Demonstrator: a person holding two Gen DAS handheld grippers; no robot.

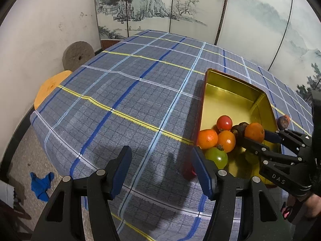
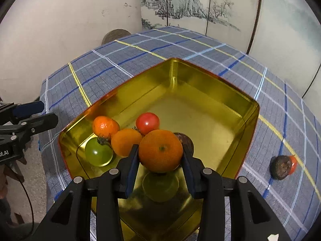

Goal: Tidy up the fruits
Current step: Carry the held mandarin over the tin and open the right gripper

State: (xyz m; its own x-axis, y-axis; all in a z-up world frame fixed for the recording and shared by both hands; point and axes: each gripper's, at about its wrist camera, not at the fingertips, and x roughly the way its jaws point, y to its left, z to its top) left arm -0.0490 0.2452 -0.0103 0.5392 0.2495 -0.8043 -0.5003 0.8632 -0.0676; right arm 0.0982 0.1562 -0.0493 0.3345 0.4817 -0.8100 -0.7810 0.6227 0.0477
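My right gripper (image 2: 160,152) is shut on an orange mandarin (image 2: 160,150) and holds it just above the near end of the gold tin (image 2: 200,68). In the tin lie a red tomato (image 2: 147,123), a second mandarin (image 2: 105,126), an orange tomato (image 2: 125,144), a green tomato (image 2: 98,154) and a dark brown fruit (image 2: 186,140). Another dark fruit (image 2: 280,166) with a red one (image 2: 294,163) behind it lies on the cloth to the right of the tin. My left gripper (image 1: 160,152) is open over the plaid cloth left of the tin (image 1: 230,78), with nothing between its fingers.
The blue plaid tablecloth (image 1: 120,100) drops off at the left and near edges. Beyond the left edge are an orange stool (image 1: 50,88), a round stone wheel (image 1: 78,55) against the wall and a blue rag (image 1: 41,184) on the floor. A painted folding screen (image 1: 160,6) stands behind the table.
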